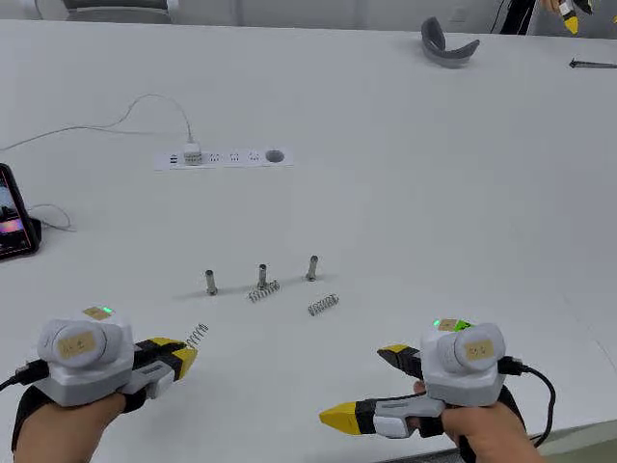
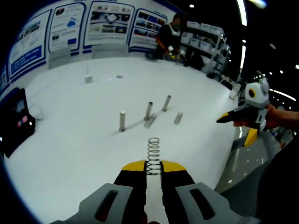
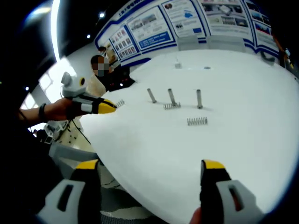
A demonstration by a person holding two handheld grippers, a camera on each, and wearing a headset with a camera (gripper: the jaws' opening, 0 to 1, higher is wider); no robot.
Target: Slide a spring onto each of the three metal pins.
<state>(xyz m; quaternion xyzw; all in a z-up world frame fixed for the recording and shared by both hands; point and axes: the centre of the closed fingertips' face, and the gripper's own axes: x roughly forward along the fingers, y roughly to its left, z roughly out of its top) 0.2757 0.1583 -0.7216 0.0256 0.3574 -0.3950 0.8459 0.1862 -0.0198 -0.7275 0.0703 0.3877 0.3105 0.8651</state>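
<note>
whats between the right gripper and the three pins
A loose spring lying on the white table, just short of the nearest pin, seen in the right gripper view.

The left claw [image 2: 153, 166] pinches a spring [image 2: 153, 149] by one end, three metal pins [image 2: 148, 111] standing beyond it.

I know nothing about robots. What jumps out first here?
Three short upright metal pins stand in a row on the white workbench, with one small coiled wire spring beside the middle pin and a second spring lying in front of the right-hand pin. Nearer the person, the yellow-tipped left gripper pinches a third spring by its end, while the right gripper is held with jaws wide open.
</note>
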